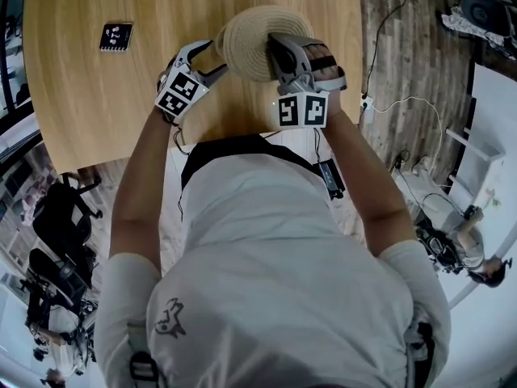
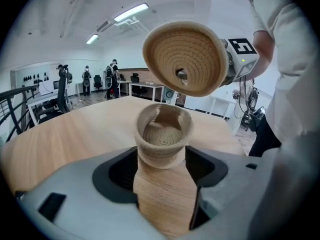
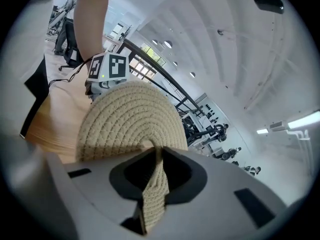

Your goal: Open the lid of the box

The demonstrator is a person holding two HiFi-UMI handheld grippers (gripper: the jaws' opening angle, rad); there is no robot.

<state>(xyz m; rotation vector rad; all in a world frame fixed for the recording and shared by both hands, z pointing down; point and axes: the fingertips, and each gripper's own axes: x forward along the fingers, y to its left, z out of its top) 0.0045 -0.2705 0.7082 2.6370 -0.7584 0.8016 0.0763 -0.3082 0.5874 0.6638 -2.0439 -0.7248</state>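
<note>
In the head view, the woven lid [image 1: 250, 43] is held over the far middle of the table [image 1: 81, 95], gripped at its right side by the right gripper [image 1: 283, 55]. The left gripper [image 1: 208, 61] is set just left of it.

In the left gripper view, the box [image 2: 164, 136] is pinched between the left jaws, upright on the table and open-mouthed. The lid is tilted above it, well apart. The soft wall could be crushed, or the box tipped, by a harder squeeze.

In the right gripper view, the jaws are clamped on a narrow edge of the lid, so it could swing or slip out. Pale coiled rope, stitched in spirals, is seen.
</note>
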